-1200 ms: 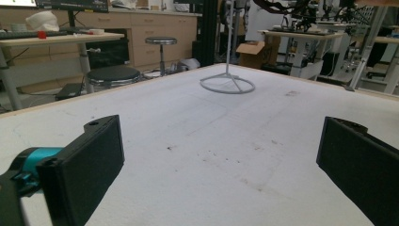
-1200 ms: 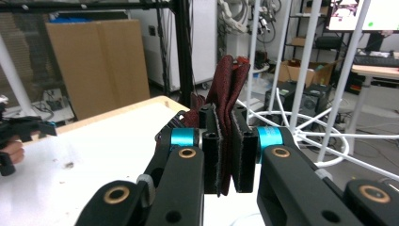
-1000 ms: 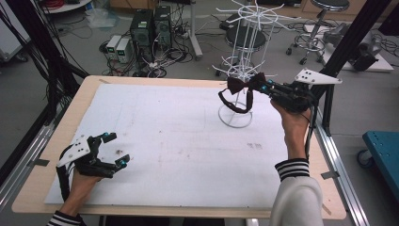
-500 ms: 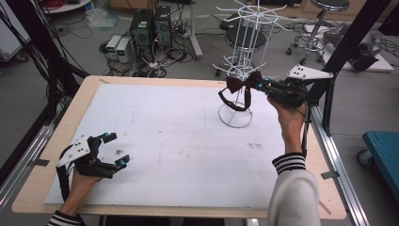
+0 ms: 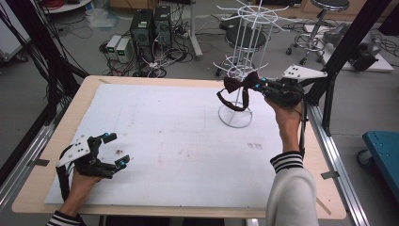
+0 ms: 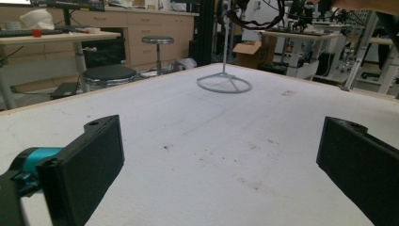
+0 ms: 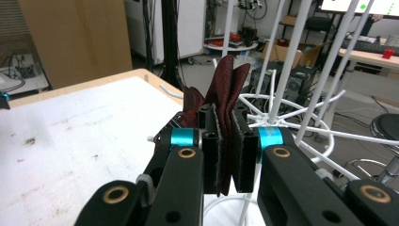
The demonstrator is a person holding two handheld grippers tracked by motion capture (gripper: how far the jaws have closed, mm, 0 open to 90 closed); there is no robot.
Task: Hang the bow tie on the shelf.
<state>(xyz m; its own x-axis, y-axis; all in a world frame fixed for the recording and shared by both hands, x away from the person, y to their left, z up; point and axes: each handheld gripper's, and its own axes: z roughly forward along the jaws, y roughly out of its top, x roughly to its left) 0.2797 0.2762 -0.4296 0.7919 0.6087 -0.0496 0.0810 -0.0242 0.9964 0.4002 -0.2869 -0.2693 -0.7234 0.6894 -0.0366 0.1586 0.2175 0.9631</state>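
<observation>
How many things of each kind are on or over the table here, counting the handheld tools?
Tongs: 2, the left tongs and the right tongs
Bow tie: 1, the dark red bow tie clamped in the right tongs
Wire rack: 1, the white wire rack standing on the table
Total: 4

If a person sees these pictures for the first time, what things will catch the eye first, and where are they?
The eye goes first to the dark red bow tie, held up in the air at the far right of the table by the right gripper, beside the white wire rack. In the right gripper view the jaws are closed on its fabric. At the near left corner, the left gripper rests open on the white table cover.
</observation>
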